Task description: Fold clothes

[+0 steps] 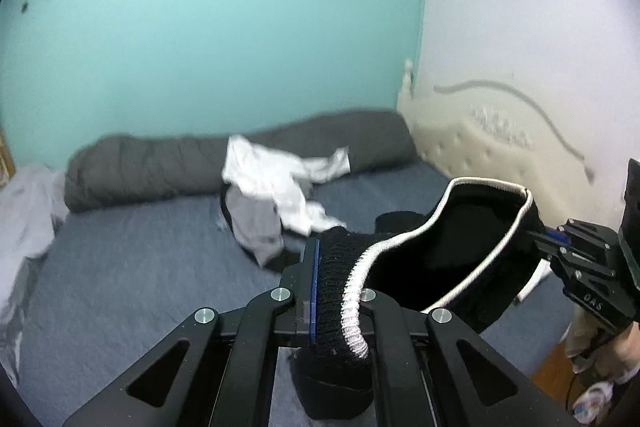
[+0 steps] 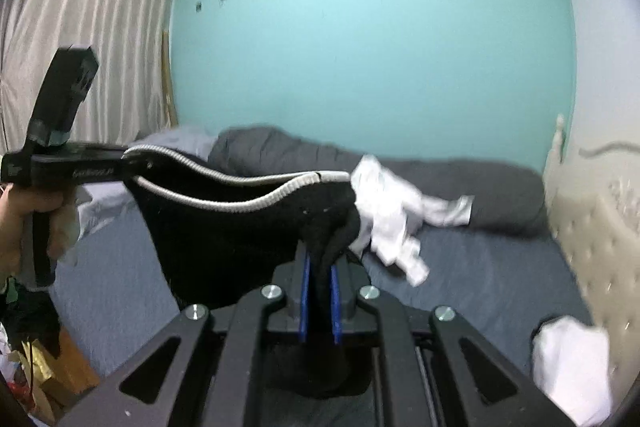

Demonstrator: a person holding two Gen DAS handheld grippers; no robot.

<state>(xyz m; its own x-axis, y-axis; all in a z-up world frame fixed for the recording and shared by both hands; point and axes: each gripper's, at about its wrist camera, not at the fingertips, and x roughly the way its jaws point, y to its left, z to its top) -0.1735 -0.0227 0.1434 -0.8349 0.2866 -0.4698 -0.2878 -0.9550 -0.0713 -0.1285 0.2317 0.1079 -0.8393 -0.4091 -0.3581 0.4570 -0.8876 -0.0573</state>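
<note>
A black knit garment with a white ribbed edge (image 1: 440,247) hangs stretched in the air between my two grippers, above the bed. My left gripper (image 1: 340,291) is shut on one end of it. My right gripper (image 2: 320,291) is shut on the other end; it also shows at the right of the left wrist view (image 1: 552,239). The garment sags between them in the right wrist view (image 2: 224,227), where the left gripper (image 2: 128,163) shows at the left, held by a hand.
The bed with a blue sheet (image 1: 132,267) lies below. A heap of white and grey clothes (image 1: 276,187) lies mid-bed before a rolled grey duvet (image 1: 160,167). A white item (image 2: 572,367) lies at the right near the cream headboard (image 2: 592,227). Curtains (image 2: 80,27) hang left.
</note>
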